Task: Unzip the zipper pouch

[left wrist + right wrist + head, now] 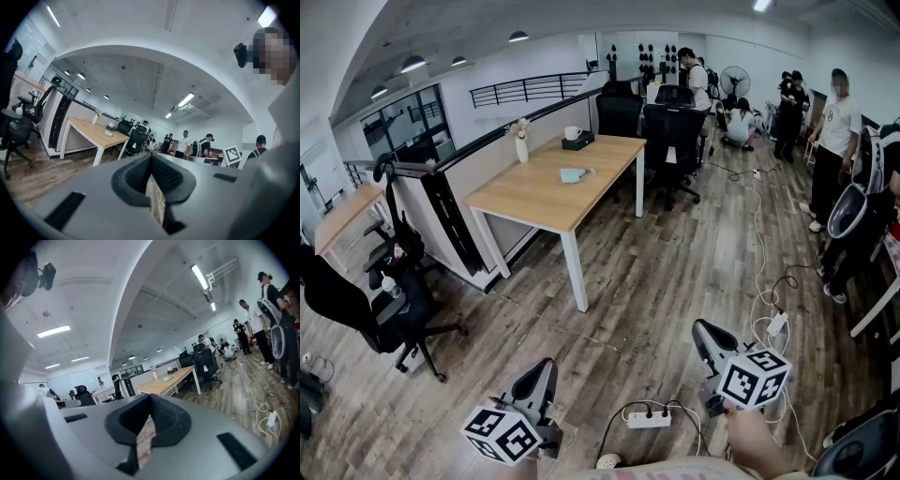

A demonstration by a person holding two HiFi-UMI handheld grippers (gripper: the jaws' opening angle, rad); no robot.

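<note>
Head view: the left tool (540,372) and the right tool (704,330) sit low in the frame, over the wooden floor (675,262) and well apart from the bench (534,202).

Tool state: in each gripper view the two jaws meet along their full length. Only floor shows through the slit behind them. Both tools are fully closed and hold nothing.

Task item: a small pale blue object, judged to be the zipper pouch (573,174), lies flat on the bench top in the upper middle of the frame. It is apart from the mug (572,133) and the white vase (521,145) near the far edge. No tool touches it, and the task is judged not begun.

Governing relation: the pouch lies up-frame from both tools, almost straight above the left tool and up and to the left of the right tool. Neither tool is clearly nearer. Its long axis appears to run roughly left to right in the frame, but it is too small to confirm this or to locate the slider.
</note>
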